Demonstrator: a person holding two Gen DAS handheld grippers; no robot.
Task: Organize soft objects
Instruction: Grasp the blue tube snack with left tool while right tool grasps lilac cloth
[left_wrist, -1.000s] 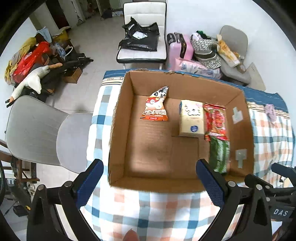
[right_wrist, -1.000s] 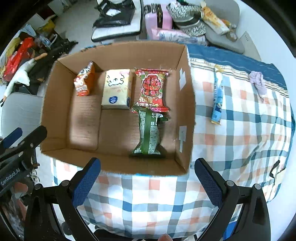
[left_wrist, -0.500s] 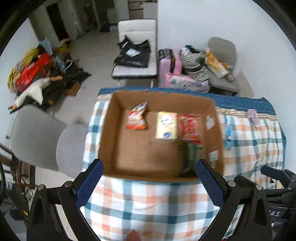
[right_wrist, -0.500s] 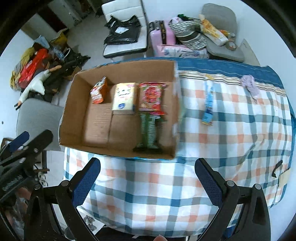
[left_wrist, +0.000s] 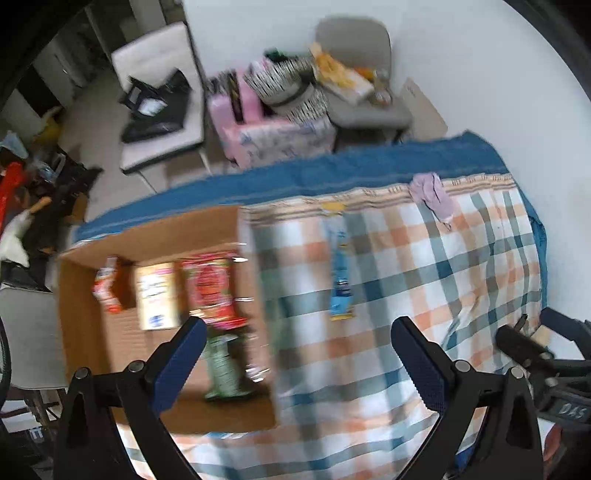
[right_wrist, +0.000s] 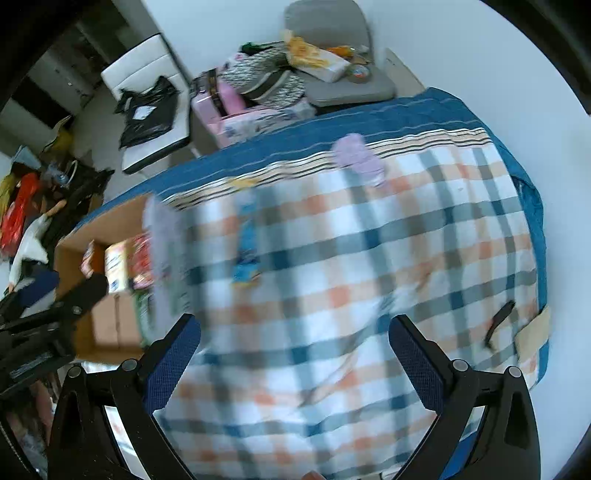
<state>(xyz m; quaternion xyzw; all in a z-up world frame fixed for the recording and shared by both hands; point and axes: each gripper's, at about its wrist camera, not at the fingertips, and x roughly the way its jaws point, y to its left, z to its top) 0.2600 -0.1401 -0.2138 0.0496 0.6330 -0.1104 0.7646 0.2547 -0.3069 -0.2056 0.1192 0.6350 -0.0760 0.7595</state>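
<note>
A cardboard box (left_wrist: 85, 332) on the checked tablecloth holds an orange snack bag (left_wrist: 105, 291), a cream pack (left_wrist: 155, 299), a red packet (left_wrist: 210, 291) and a green packet (left_wrist: 221, 373). A long blue packet (left_wrist: 340, 277) lies on the cloth right of the box; it also shows in the right wrist view (right_wrist: 247, 243). A small lilac cloth (left_wrist: 432, 192) lies near the far edge, seen too in the right wrist view (right_wrist: 356, 155). My left gripper (left_wrist: 295, 354) is open and empty above the cloth near the box's right wall. My right gripper (right_wrist: 295, 350) is open and empty above the cloth.
The box (right_wrist: 92, 229) is at the left of the right wrist view. A black strap (right_wrist: 498, 325) and a cardboard scrap (right_wrist: 532, 332) lie at the table's right edge. Chairs (left_wrist: 354, 74), a pink suitcase (left_wrist: 236, 103) and floor clutter (left_wrist: 22, 184) stand beyond the table.
Both grippers have swung right, away from the box and toward the open cloth with the blue packet and lilac cloth. Both stay open and empty. The views are motion-blurred.
</note>
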